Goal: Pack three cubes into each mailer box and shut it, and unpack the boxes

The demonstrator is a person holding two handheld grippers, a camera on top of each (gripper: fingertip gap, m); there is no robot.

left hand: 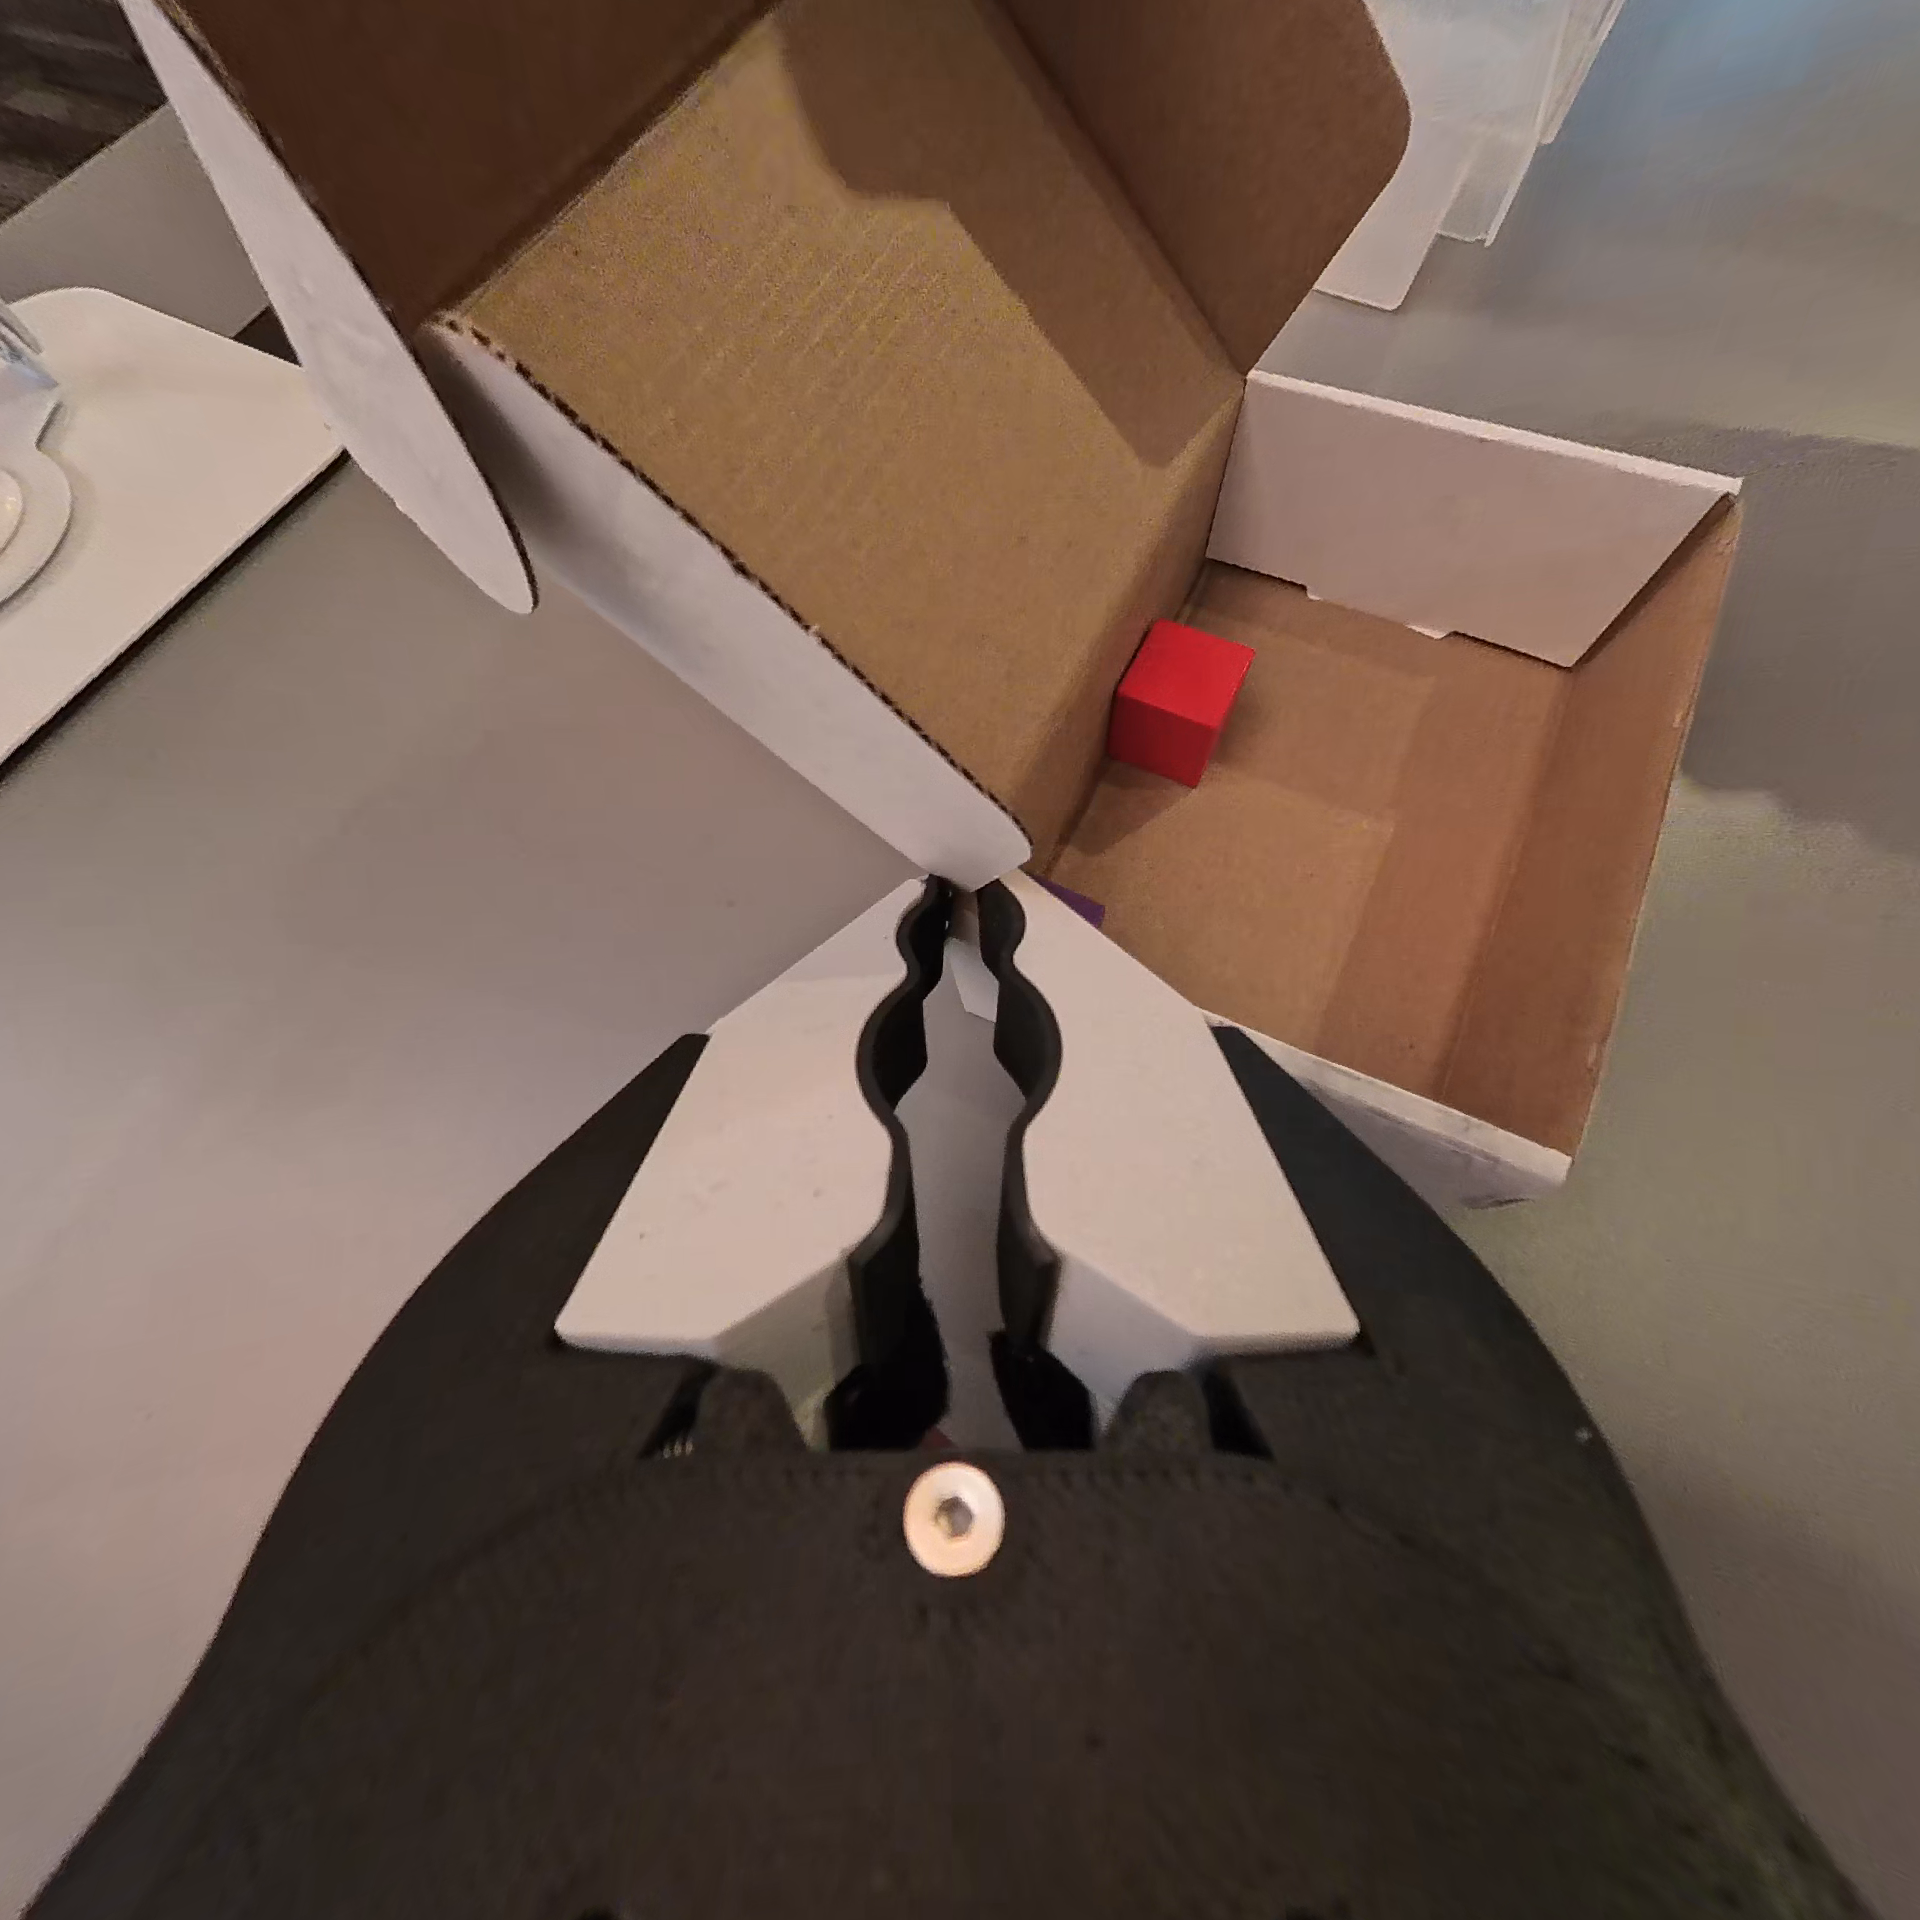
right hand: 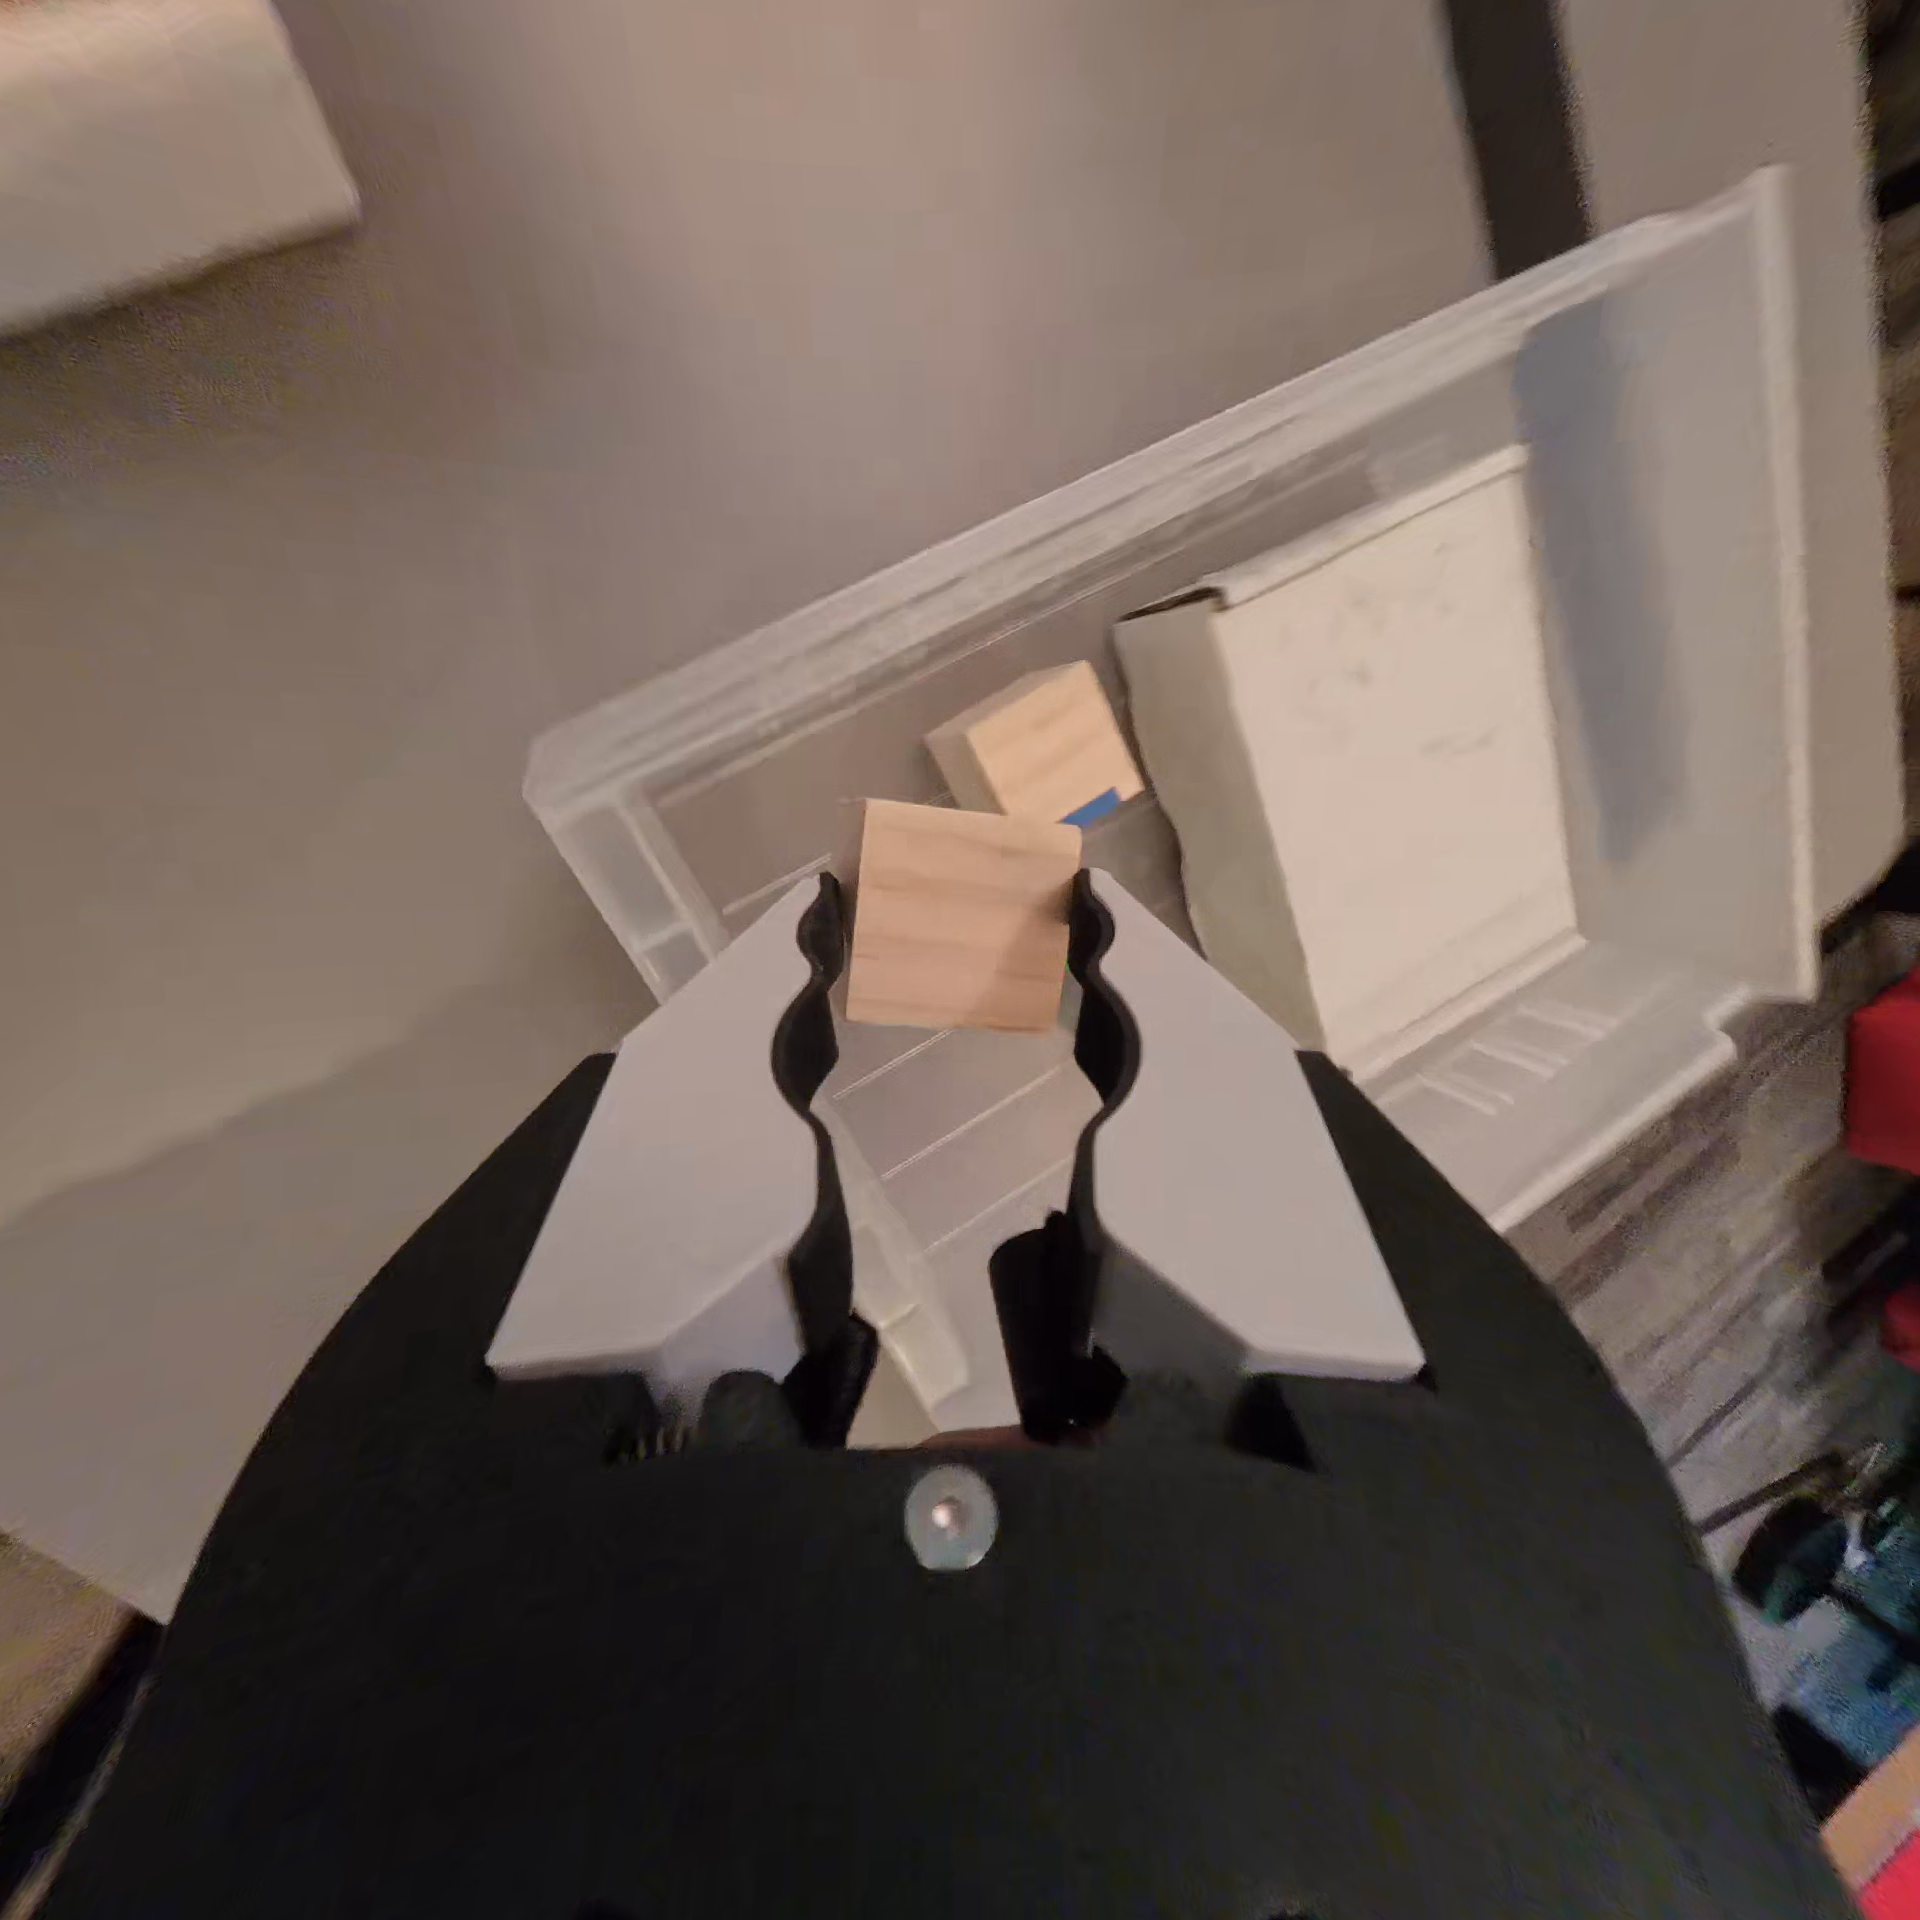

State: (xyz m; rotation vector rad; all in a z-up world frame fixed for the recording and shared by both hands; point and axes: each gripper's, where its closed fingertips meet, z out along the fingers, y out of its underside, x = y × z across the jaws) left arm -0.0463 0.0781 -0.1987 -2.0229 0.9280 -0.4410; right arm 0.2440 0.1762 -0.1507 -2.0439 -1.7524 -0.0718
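In the left wrist view an open white mailer box (left hand: 1496, 520) with a brown inside stands on the grey table, its lid (left hand: 831, 436) raised. My left gripper (left hand: 964, 902) is shut on the lid's front corner. A red cube (left hand: 1179, 701) lies inside the box. A sliver of a purple thing (left hand: 1081, 906) shows by the fingertips. In the right wrist view my right gripper (right hand: 956, 914) is shut on a plain wooden cube (right hand: 961, 920), held above a clear plastic bin (right hand: 1039, 582). In the bin lie another wooden cube (right hand: 1039, 753), a blue piece (right hand: 1096, 808) and a shut white mailer box (right hand: 1382, 790).
A white flat board (left hand: 177, 436) lies at the left of the table, with a clear object on it. Clear plastic (left hand: 1558, 104) stands behind the open box. A white object (right hand: 156, 156) is at the upper left in the right wrist view. The floor with clutter (right hand: 1870, 1558) shows past the table's right edge.
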